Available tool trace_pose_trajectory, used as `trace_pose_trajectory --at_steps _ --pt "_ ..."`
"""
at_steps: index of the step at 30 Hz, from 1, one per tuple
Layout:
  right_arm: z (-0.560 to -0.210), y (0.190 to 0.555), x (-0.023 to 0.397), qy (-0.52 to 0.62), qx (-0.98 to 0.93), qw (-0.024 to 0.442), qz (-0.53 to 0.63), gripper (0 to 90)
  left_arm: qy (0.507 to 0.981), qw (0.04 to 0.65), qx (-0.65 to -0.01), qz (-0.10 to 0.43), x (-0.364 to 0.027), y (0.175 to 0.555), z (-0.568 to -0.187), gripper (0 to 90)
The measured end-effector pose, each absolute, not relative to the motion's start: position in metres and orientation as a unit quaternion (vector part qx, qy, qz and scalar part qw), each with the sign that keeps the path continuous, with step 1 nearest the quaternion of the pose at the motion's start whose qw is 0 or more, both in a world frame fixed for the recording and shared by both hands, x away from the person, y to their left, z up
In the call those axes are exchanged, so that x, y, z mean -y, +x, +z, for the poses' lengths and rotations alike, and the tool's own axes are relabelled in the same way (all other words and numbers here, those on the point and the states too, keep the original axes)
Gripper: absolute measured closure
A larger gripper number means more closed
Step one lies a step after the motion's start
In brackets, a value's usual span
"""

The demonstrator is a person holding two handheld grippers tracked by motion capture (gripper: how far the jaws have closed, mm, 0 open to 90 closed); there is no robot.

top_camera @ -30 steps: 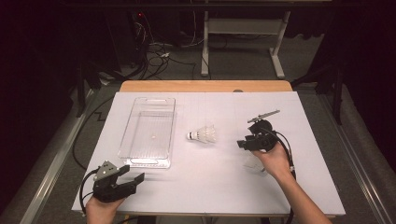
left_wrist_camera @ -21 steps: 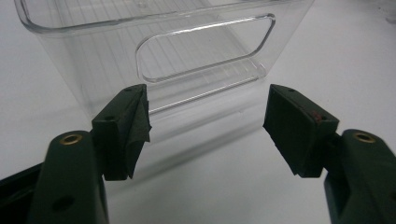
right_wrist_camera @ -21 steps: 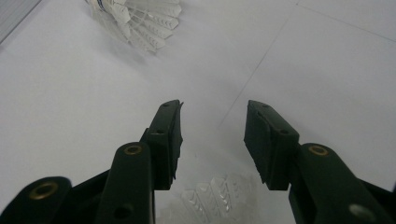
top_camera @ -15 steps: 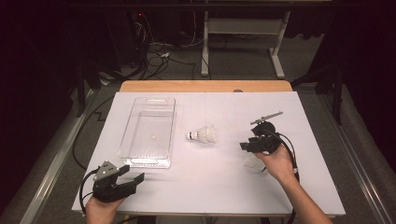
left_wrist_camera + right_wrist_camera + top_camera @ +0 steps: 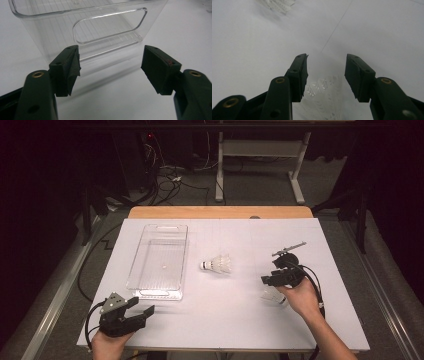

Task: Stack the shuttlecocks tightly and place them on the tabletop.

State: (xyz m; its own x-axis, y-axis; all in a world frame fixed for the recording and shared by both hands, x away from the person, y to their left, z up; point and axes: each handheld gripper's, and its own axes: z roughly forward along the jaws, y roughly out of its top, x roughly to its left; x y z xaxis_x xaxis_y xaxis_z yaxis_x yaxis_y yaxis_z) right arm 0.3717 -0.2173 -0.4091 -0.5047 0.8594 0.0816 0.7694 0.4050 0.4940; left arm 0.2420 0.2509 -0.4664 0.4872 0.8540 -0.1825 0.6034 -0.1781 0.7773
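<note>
A: Status on the right gripper [image 5: 264, 281]?

B: It's in my right hand [image 5: 300, 297], right half of the white table [image 5: 225, 320]. Jaws have just been opening. In the right gripper view [image 5: 325, 75] they stand apart, and the net skirt of a white shuttlecock [image 5: 323, 100] sits low between them. There's a gap on the right-hand pad side; on the other side I can't tell if the pad touches the skirt. I read it as not clamped.

A: Where's that shuttlecock in the high view?

B: On the table just under the jaws, touching my hand's near side [image 5: 273, 295]. It looks faint there and partly hidden by the gripper body.

A: Second one?

B: Another shuttlecock [image 5: 217, 264] lies on its side mid-table, cork end pointing toward the clear plastic bin [image 5: 159, 292], skirt toward my right gripper. It's near the bin, not touching it, and well apart from both grippers.

A: Left side?

B: The left gripper [image 5: 145, 312] is in my left hand [image 5: 107, 340] at the near-left table corner. Jaws are wide apart with nothing between them [image 5: 111, 67]. It points at the bin's near end wall [image 5: 50, 35] with the handle cutout, close but not touching.

A: Bin contents?

B: Can't make out anything inside.
</note>
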Motion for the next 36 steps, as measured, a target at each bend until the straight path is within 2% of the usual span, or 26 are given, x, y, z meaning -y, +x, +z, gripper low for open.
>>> trace_pose_trajectory --at_steps 16,36 --pt "-0.4107 0.3716 0.219 0.495 -0.838 0.076 0.217 57.3 0.753 0.42 -0.484 0.149 -0.2509 0.242 -0.4665 32.0" --pt "-0.4089 0.373 0.2143 0.48 -0.854 0.071 0.188 73.0 0.753 0.421 -0.484 0.149 -0.2506 0.2417 -0.4663 32.0"
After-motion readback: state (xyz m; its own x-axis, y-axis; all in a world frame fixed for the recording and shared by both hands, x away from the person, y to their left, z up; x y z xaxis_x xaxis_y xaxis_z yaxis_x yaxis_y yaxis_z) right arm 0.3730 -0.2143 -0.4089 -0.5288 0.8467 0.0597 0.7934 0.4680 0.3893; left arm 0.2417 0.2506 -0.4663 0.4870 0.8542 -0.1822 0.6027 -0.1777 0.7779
